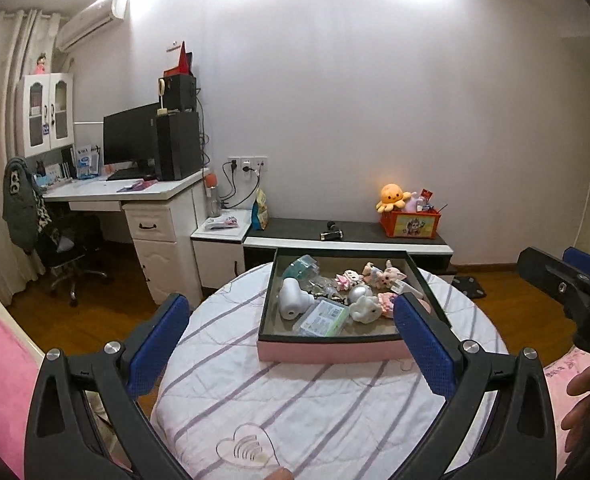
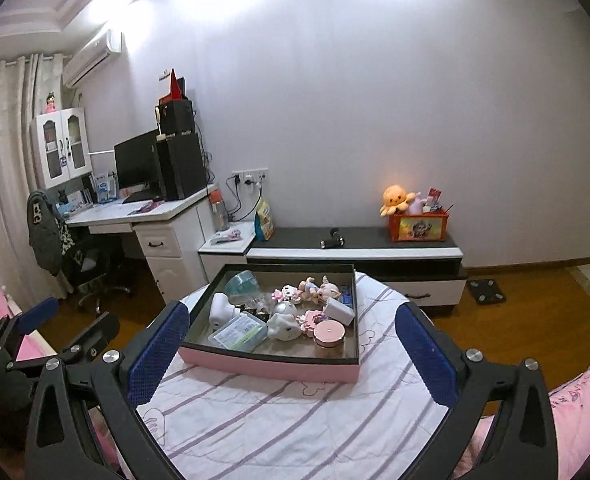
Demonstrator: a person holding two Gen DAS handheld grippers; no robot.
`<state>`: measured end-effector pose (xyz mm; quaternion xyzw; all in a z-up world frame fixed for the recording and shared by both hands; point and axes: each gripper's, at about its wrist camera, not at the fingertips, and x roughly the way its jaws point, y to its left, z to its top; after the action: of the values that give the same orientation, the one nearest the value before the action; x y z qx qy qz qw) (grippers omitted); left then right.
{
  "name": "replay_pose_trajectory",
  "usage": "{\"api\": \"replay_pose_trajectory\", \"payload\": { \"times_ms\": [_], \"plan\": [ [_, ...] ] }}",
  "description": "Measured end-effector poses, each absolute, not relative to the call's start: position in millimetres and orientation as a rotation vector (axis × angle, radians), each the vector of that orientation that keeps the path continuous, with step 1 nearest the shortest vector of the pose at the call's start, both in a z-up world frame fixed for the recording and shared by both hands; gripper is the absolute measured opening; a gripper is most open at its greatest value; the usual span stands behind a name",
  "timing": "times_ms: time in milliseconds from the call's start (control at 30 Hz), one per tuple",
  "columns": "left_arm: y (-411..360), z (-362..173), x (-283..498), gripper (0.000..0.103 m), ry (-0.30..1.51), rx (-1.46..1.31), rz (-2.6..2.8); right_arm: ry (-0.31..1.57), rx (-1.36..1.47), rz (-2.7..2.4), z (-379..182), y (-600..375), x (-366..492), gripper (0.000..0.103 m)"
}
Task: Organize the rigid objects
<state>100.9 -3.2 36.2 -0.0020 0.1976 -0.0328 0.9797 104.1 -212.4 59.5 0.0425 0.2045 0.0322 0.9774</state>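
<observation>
Both grippers, left gripper [image 1: 291, 344] and right gripper [image 2: 293, 350], spread wide, empty; pink tray [image 2: 267, 366] of trinkets straight ahead, near table's far edge.

A pink tray [image 2: 271, 368] with a black rim and grey inside sits on a white cloth [image 2: 295, 420] with purple stripes, beside black grippers with blue dotted pads [image 1: 423, 344], an orange octopus toy [image 2: 395, 198] and a red box [image 2: 417, 228].
</observation>
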Motion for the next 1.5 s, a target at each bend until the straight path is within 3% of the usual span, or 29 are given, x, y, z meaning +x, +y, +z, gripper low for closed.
{"api": "replay_pose_trajectory", "payload": {
  "times_ms": [400, 1500],
  "plan": [
    [-5.3, 29.3, 69.6, 0.103, 0.395, -0.011, -0.073, 0.356, 0.082, -0.004, 59.6, -217.0, 58.0, 0.103],
    [-7.9, 42.3, 54.2, 0.103, 0.37, -0.007, -0.063, 0.355, 0.086, -0.004, 55.4, -218.8, 50.2, 0.103]
  ]
}}
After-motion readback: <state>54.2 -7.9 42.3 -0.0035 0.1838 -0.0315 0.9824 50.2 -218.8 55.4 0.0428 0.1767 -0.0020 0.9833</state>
